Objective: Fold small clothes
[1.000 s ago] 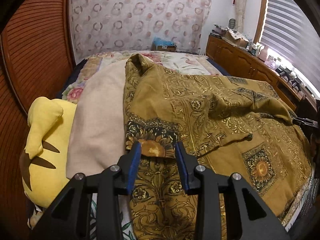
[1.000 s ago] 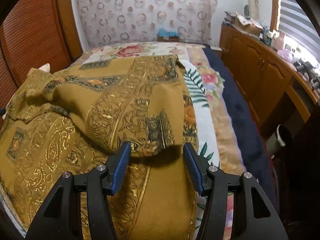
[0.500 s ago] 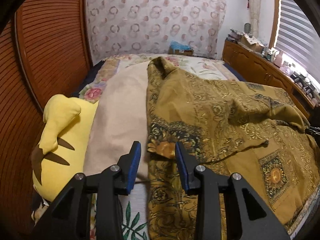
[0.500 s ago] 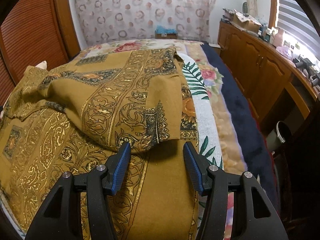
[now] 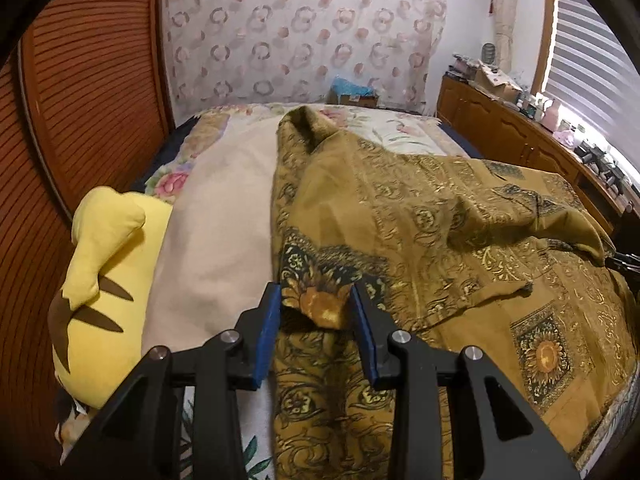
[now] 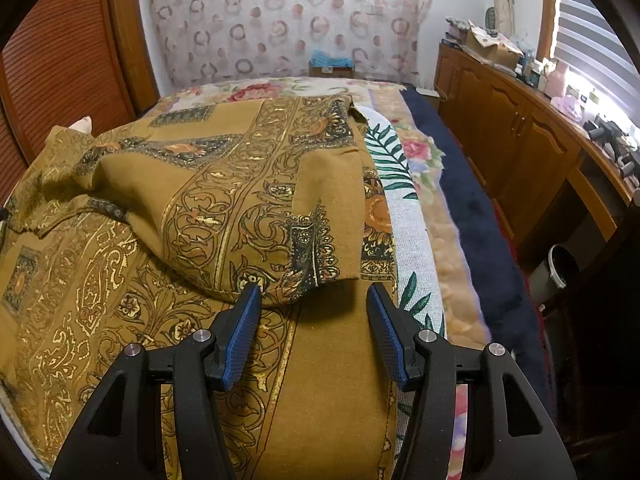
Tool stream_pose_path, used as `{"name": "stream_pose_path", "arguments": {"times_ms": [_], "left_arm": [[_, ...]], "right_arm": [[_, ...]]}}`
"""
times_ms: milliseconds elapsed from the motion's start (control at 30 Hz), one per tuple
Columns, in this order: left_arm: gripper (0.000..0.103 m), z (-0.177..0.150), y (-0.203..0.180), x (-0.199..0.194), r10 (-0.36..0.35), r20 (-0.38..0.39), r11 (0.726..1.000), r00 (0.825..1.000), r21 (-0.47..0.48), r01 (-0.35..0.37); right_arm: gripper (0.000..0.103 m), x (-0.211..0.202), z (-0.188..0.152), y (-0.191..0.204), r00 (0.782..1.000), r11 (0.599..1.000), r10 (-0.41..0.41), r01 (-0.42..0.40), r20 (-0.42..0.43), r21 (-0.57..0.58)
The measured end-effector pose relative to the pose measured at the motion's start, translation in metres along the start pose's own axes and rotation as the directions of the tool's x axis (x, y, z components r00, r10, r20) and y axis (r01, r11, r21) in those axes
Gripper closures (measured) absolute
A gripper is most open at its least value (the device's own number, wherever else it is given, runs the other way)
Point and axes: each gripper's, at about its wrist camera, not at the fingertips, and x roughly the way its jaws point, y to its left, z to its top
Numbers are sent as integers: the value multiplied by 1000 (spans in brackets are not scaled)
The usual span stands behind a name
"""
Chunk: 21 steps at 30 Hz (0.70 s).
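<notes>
Left wrist view: the left gripper (image 5: 316,308) stands part open, holding nothing; a folded corner of the garment (image 5: 420,240), mustard with gold scrollwork and a sunflower print, lies between its fingertips. A plush (image 5: 104,280) lies left of the fingers.

Right wrist view: the right gripper (image 6: 314,300) is wide open and empty; the garment (image 6: 240,208) has its folded-over flap just ahead of the fingertips, spread on the bed (image 6: 416,216).

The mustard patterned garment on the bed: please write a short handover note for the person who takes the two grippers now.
Left gripper: open, fingers either side of a folded corner of the mustard patterned garment, not clamped.
Right gripper: open wide, at the edge of the flap on its side, holding nothing.
Garment lies on the bed; both side flaps are laid inward.
Left to do: further folds, smoothing.
</notes>
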Motion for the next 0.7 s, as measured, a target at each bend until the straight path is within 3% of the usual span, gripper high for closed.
{"name": "stream_pose_path", "arguments": {"times_ms": [300,433,700], "left_arm": [[76,6,-13,1,-11,7,998,1000,63,10],[77,8,-8,9,3,-17,999,1000,37,-2],[82,9,-9,10,-13,-17,999,1000,43,13]], "right_arm": [[47,0,0,0,1000,1000,0,0,0,0],[47,0,0,0,1000,1000,2,-2,1,3],[47,-17,5,-28,998,992,28,-35,63,117]]}}
